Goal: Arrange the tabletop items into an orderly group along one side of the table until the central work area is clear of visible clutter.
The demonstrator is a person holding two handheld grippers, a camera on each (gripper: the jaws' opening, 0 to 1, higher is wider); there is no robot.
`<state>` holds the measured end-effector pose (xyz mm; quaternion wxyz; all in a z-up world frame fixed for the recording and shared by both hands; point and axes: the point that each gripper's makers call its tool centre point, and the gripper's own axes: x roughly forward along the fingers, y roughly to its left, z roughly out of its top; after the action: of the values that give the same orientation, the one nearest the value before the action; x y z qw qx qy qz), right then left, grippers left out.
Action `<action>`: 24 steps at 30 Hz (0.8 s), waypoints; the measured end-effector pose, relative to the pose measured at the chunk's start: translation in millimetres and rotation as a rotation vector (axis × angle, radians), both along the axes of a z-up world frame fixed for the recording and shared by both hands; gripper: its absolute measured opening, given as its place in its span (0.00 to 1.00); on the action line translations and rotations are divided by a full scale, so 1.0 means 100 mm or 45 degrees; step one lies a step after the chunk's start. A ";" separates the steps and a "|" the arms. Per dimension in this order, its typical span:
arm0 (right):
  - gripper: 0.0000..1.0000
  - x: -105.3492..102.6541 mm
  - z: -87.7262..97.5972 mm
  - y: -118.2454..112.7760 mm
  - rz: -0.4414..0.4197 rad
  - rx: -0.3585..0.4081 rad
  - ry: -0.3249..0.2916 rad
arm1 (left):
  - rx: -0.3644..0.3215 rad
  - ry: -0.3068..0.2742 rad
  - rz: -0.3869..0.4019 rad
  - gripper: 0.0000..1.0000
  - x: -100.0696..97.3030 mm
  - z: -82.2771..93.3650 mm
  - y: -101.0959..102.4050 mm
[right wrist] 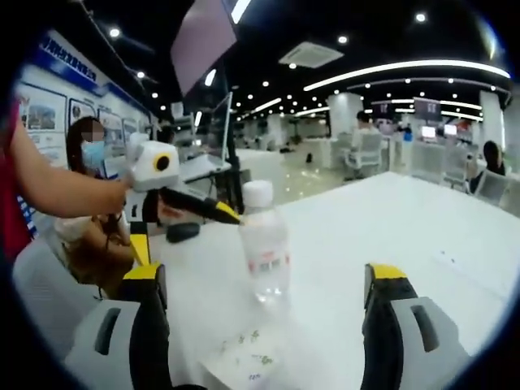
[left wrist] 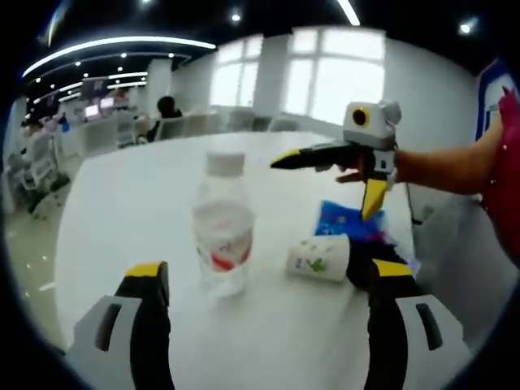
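Bottle (left wrist: 222, 218) stands upright mid-table (left wrist: 146, 187), paper cup (left wrist: 318, 258) toppled beside it.

The right gripper (right wrist: 264, 280) has its jaws wide apart. Between them a plastic bottle (right wrist: 263, 244) stands upright on the white table (right wrist: 406, 219). The left gripper (right wrist: 183, 219) comes in beside it, also open.

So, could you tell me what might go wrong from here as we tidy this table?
The water bottle stands upright between the open left gripper and looks light; a glancing jaw could topple it. The paper cup lies on its side by the blue packet and may roll if nudged. The right gripper, open, hovers just beyond, so the two grippers could collide.
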<state>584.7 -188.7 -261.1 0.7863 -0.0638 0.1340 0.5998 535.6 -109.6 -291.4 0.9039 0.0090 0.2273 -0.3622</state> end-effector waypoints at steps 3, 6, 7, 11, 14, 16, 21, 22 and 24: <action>0.99 -0.03 0.03 -0.09 -0.016 0.009 -0.007 | -0.010 0.014 0.006 0.99 -0.06 -0.01 -0.02; 0.99 -0.09 0.07 -0.19 -0.021 0.009 -0.025 | -0.018 0.003 0.003 0.99 -0.12 0.03 -0.06; 0.99 -0.11 0.08 -0.22 -0.022 0.008 -0.032 | -0.020 -0.001 0.001 0.99 -0.14 0.05 -0.07; 0.99 -0.18 0.09 -0.40 -0.031 -0.002 -0.045 | -0.022 -0.008 -0.002 0.99 -0.23 0.08 -0.13; 0.99 -0.25 0.08 -0.56 -0.044 -0.011 -0.052 | -0.036 -0.012 -0.006 0.99 -0.31 0.10 -0.19; 0.99 -0.30 0.06 -0.68 -0.053 -0.021 -0.060 | -0.045 -0.009 -0.009 0.99 -0.38 0.09 -0.24; 0.99 -0.38 0.00 -0.96 -0.086 -0.046 -0.047 | -0.049 0.021 -0.003 0.99 -0.54 0.00 -0.33; 0.99 -0.41 -0.01 -1.02 -0.092 -0.052 -0.043 | -0.052 0.026 -0.001 0.99 -0.59 0.00 -0.36; 0.99 -0.46 0.00 -1.09 -0.096 -0.057 -0.042 | -0.054 0.031 0.000 0.99 -0.66 -0.01 -0.41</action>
<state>539.1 -297.7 -261.6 0.8088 -0.0862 0.1369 0.5654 469.7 -151.0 -292.1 0.9010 -0.0148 0.2306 -0.3672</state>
